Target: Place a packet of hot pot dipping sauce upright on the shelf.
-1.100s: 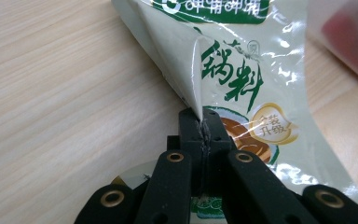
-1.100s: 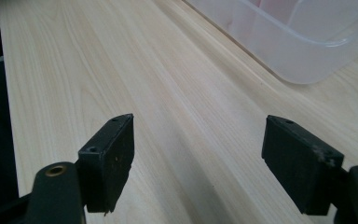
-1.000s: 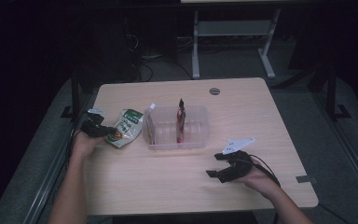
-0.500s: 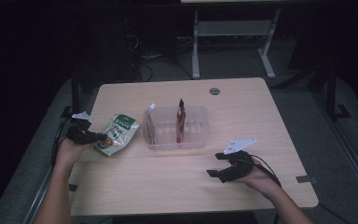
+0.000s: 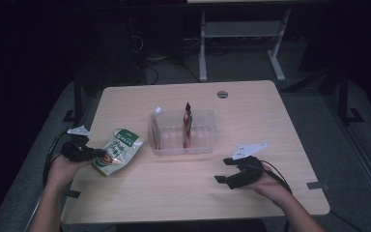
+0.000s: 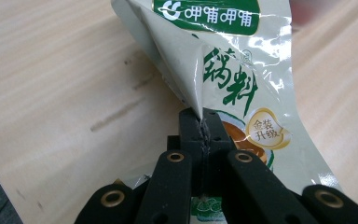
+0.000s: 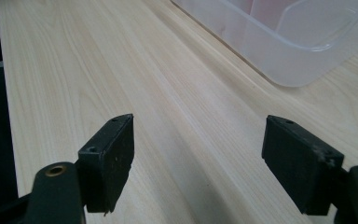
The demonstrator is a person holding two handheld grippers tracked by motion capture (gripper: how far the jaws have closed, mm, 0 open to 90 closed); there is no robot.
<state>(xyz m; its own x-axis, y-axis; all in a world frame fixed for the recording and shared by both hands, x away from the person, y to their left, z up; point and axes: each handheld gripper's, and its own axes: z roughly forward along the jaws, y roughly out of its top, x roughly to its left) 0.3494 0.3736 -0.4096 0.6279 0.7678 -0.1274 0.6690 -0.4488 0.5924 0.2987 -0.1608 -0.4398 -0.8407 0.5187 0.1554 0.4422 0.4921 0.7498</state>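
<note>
High view first: my left gripper (image 5: 98,154) held the green-and-white pouch (image 5: 120,149) by its near edge, at the left end of the table (image 5: 251,101), just beside the clear plastic bin (image 5: 207,140). Two other packets stood upright in that bin, a pale one (image 5: 155,130) and a red one (image 5: 187,125). My right gripper (image 5: 222,176) rested low over the wood, well apart from the pouch and in front of the bin's right end.

Left gripper view showed what the high view could not: my jaws were clamped shut on a thin folded corner of the pouch (image 6: 233,65), with little film between them. I judged that the risk; a quick lift or swing could have pulled the slick film free, and the pouch would have dropped short of the bin.

Right gripper view showed my jaws spread wide with nothing between them, bare table beneath, and the bin's corner (image 7: 284,51) ahead.
</note>
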